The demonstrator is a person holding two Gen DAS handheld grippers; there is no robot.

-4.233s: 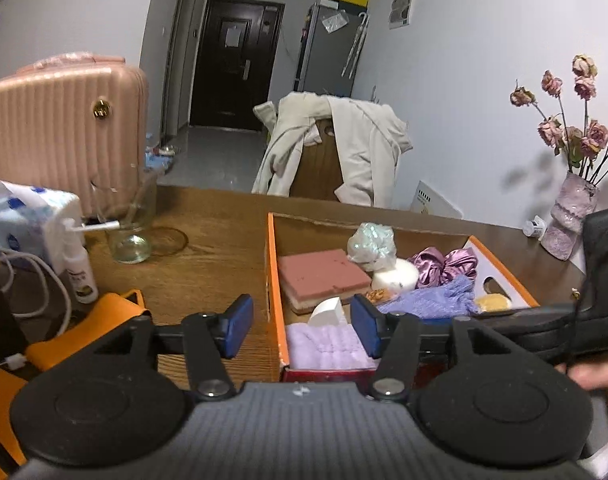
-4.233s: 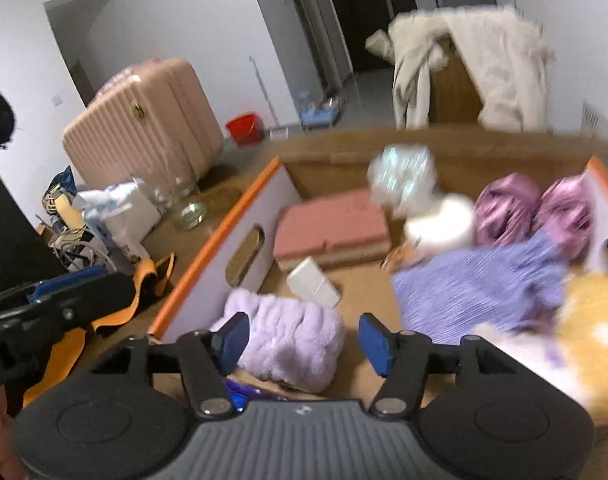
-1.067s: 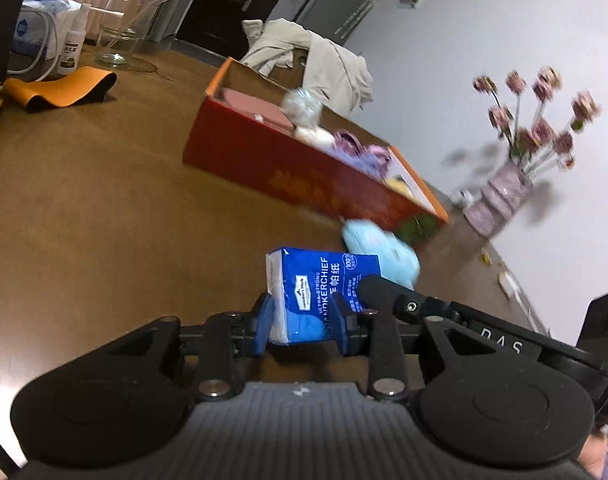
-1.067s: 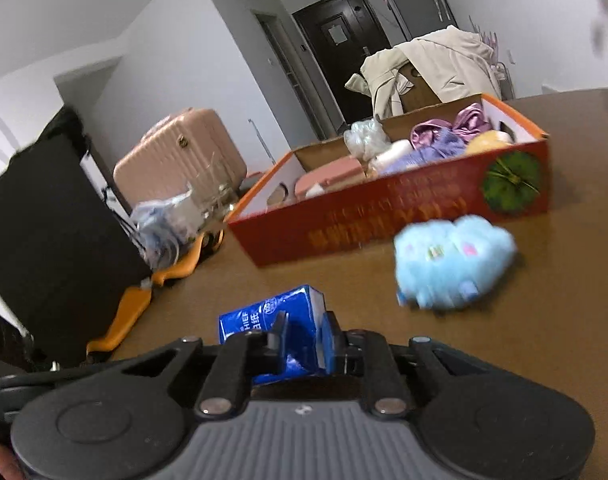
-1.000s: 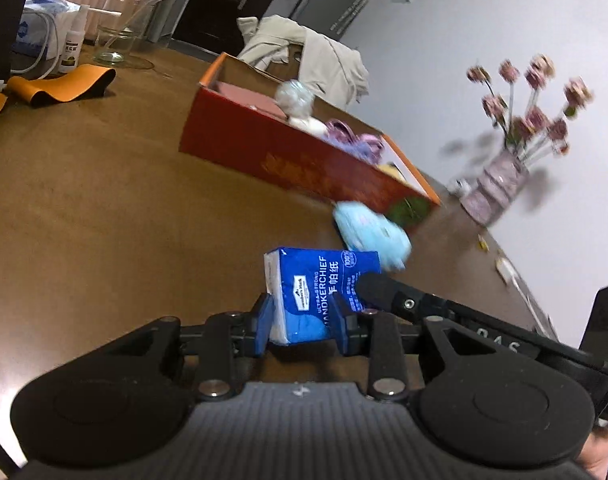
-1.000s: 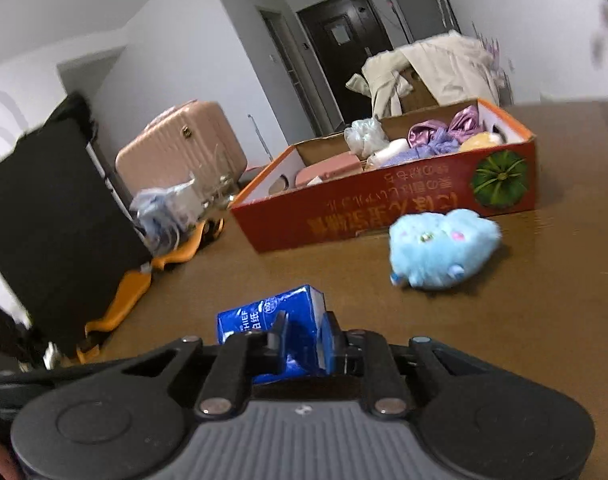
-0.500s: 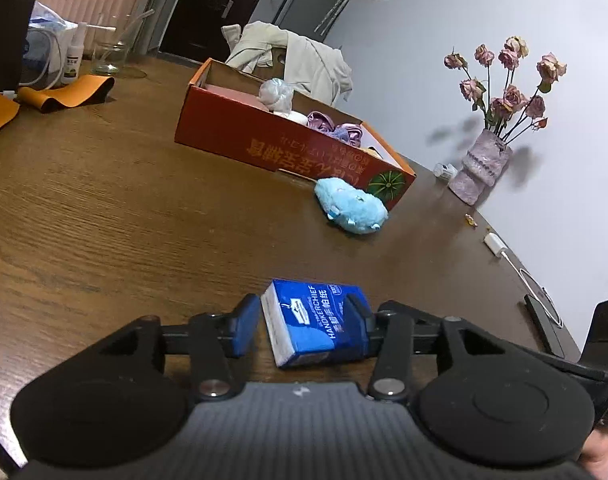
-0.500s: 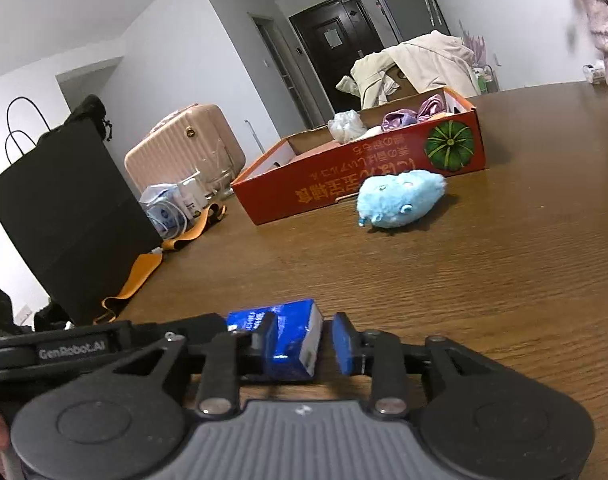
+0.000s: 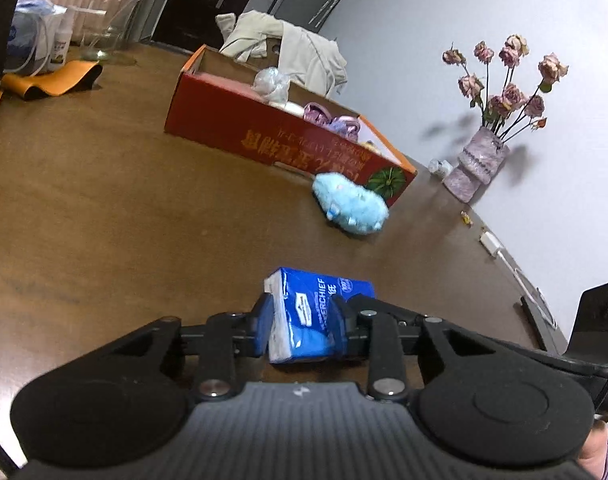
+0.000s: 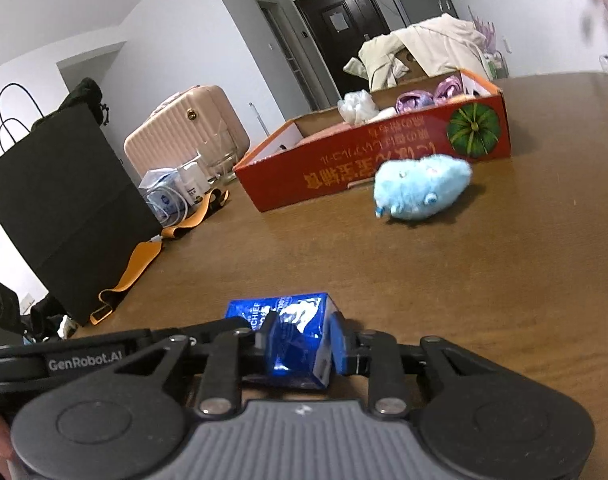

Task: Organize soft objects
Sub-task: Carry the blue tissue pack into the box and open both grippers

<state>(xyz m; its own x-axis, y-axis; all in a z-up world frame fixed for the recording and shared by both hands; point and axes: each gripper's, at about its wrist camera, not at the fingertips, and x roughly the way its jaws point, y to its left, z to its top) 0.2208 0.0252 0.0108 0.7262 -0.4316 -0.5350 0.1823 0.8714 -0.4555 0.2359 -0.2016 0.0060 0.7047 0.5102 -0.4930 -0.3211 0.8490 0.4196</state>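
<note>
Half a second ago both claws sat loose around the blue tissue pack [image 9: 318, 312]; both have just been closing, and now the left claw [image 9: 301, 326] and the right claw [image 10: 299, 346] squeeze it together, low at 6 o'clock in both views. There is one brown table [image 9: 103, 208]. One red box [image 9: 271, 136] sits at 12 o'clock with soft things inside. One black bag [image 10: 59, 208] stands at 9 o'clock in the right view. One fluffy blue toy [image 9: 350, 204] lies at 1 o'clock, just beside the box. Nothing stands between the pack and the box.
</note>
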